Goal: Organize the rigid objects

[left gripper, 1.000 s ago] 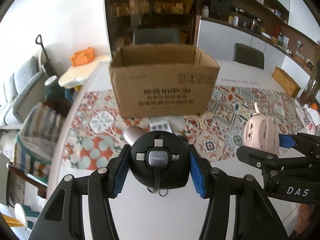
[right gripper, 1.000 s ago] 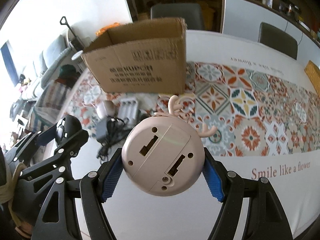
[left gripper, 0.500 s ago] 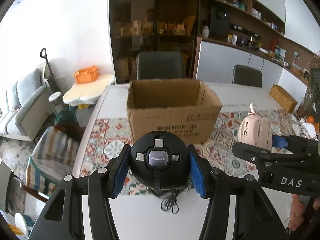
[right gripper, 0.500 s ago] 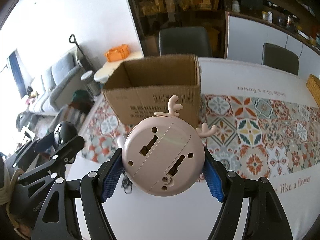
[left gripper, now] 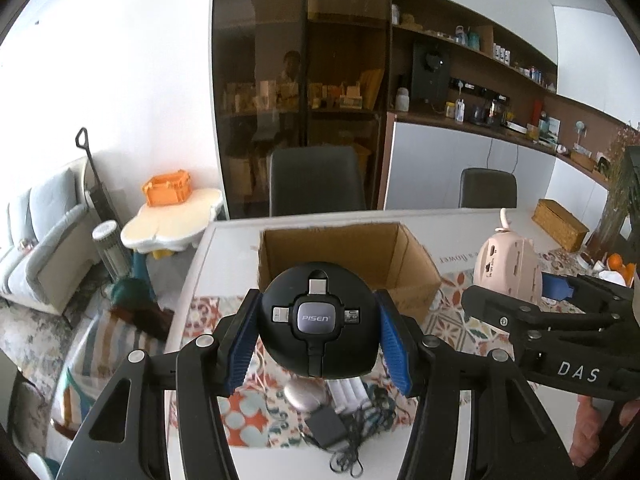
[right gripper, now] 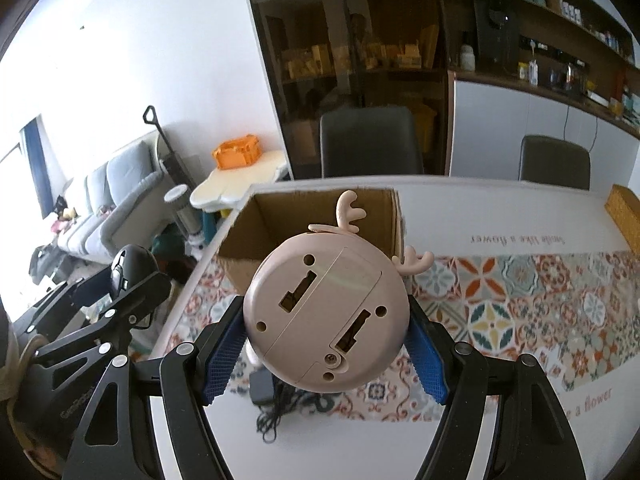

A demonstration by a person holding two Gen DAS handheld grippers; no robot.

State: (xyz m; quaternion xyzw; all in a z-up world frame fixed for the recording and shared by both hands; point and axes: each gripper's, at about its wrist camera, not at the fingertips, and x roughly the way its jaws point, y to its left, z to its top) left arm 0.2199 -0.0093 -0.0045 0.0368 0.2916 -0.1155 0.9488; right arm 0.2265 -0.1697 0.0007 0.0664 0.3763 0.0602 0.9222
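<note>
The black charger [left gripper: 318, 322], a round puck with fold-out plugs on its face, sits clamped between the blue pads of the left hand-held gripper [left gripper: 318, 332], raised above the tabletop [left gripper: 224, 248]. The pink clock [right gripper: 326, 316], round with small antlers, is pinched the same way in the right hand-held gripper [right gripper: 326, 340], also in the air. Both hang just short of the open box [left gripper: 344, 256], which stands near the tabletop's far left corner; its mouth is open and what shows of the inside looks bare.

Below, near the left edge, the leftover clutter lies together: a grey oval case [left gripper: 306, 396], a white battery holder [left gripper: 348, 392] and a dark adapter with a tangled cord [left gripper: 332, 430].

Risks from here, as I judge them: both items are smooth and round, gripped only at their sides, so a tilt or a jolt could let one roll out of the pads. The two grippers are close side by side and aim at one box, so they could knock together or catch the cardboard rim and shove the light box. The clock's antlers could snag or snap on the box wall
</note>
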